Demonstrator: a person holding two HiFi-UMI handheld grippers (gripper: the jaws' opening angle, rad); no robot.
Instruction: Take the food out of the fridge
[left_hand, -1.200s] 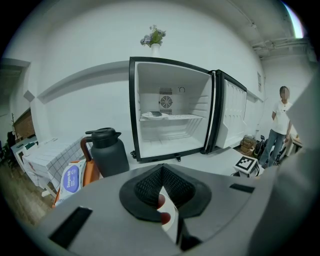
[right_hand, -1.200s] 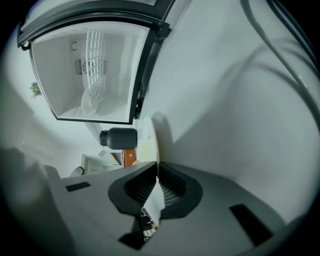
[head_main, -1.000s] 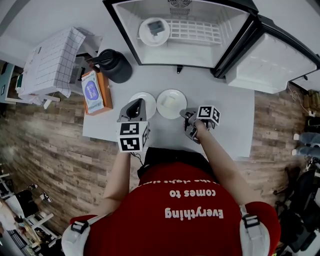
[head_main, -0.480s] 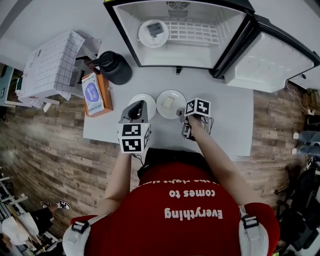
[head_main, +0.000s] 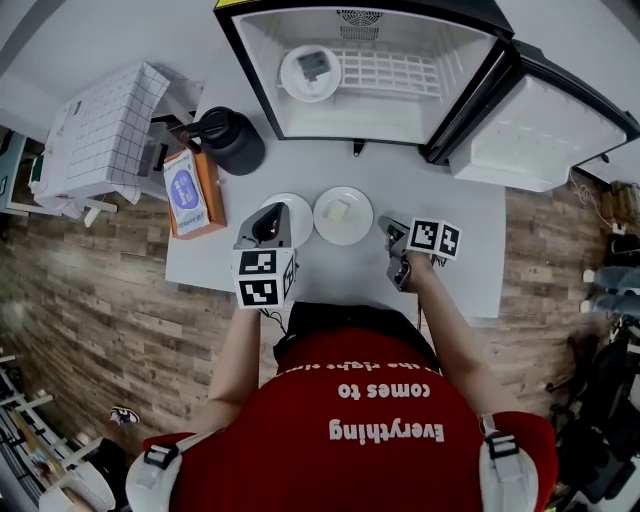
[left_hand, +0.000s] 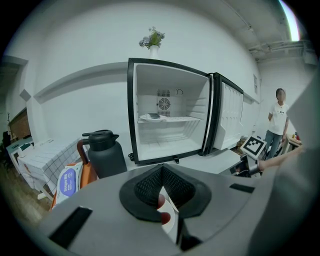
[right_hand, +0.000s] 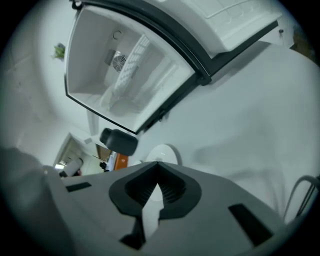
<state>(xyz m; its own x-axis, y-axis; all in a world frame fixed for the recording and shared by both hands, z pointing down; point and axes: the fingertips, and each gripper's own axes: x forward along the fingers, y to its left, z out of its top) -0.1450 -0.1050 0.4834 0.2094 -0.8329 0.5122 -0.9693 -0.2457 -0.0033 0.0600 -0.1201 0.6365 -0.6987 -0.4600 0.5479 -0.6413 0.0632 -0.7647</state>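
Observation:
The open fridge (head_main: 360, 118) stands at the table's far edge. Inside it, a white plate (head_main: 310, 72) with a grey item sits on the shelf. Two white plates are on the table. The right plate (head_main: 343, 215) carries a pale piece of food. My left gripper (head_main: 272, 213) rests shut over the left plate (head_main: 295, 205), and red food shows through the slit under its tips (left_hand: 161, 170). My right gripper (head_main: 389, 229) hangs just right of the right plate; its jaws have just been closing and now stand shut with nothing between them (right_hand: 158, 170).
A black jug (head_main: 232, 135) and an orange wipes pack (head_main: 190, 188) stand at the table's left. The fridge door (head_main: 540, 125) swings out to the right. A checked-cloth stand (head_main: 100, 125) is further left. A person (left_hand: 277, 122) stands beyond the door.
My right gripper has drawn back from the right plate's edge, risen, moved right and rolled. The left gripper and both plates have stayed put.

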